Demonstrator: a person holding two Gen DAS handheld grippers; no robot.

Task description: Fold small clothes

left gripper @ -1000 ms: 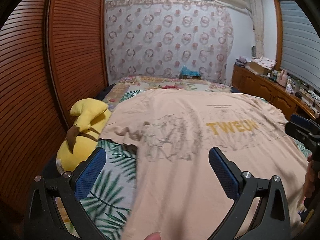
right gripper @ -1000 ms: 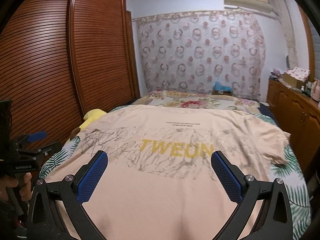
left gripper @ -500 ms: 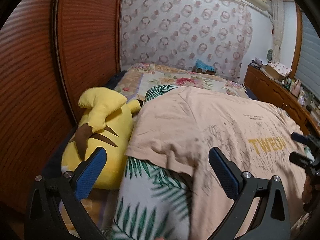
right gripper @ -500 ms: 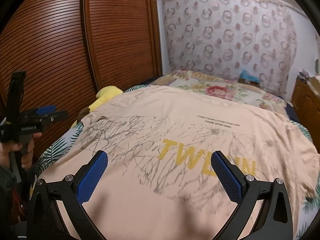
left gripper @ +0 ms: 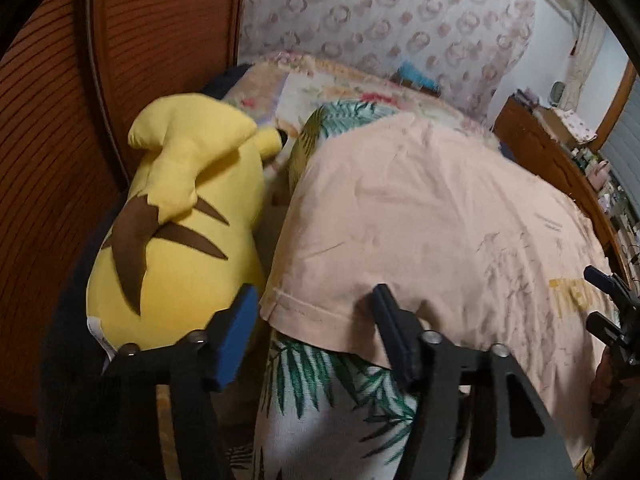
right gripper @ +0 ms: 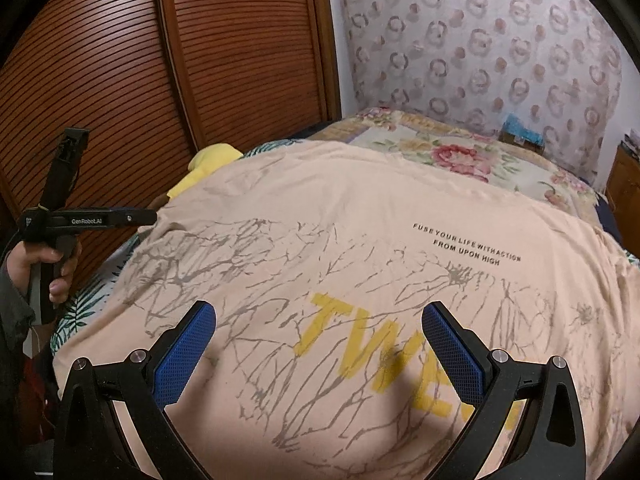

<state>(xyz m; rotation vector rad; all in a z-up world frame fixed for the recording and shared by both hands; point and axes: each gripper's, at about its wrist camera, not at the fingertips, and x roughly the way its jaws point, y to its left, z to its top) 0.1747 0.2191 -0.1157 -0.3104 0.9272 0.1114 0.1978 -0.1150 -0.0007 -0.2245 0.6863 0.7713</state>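
A peach T-shirt (right gripper: 360, 248) with yellow letters and grey branch print lies spread flat on the bed; it also shows in the left wrist view (left gripper: 420, 224). My left gripper (left gripper: 312, 312) is open, its jaws on either side of the hem of the shirt's left sleeve (left gripper: 304, 312), with the right finger resting on the cloth. My right gripper (right gripper: 316, 344) is open and empty, low over the shirt's printed middle. The left gripper also shows in a hand at the left of the right wrist view (right gripper: 92, 218).
A yellow plush toy (left gripper: 180, 232) lies against the left side of the bed beside the sleeve. Brown slatted wardrobe doors (right gripper: 120, 80) stand on the left. A leaf-print sheet (left gripper: 340, 400) and floral cover (right gripper: 460, 156) lie under the shirt. A wooden dresser (left gripper: 552, 160) stands at the right.
My left gripper swung left and down to the sleeve hem, and its jaws have narrowed. My right gripper moved forward and lower over the shirt's print.
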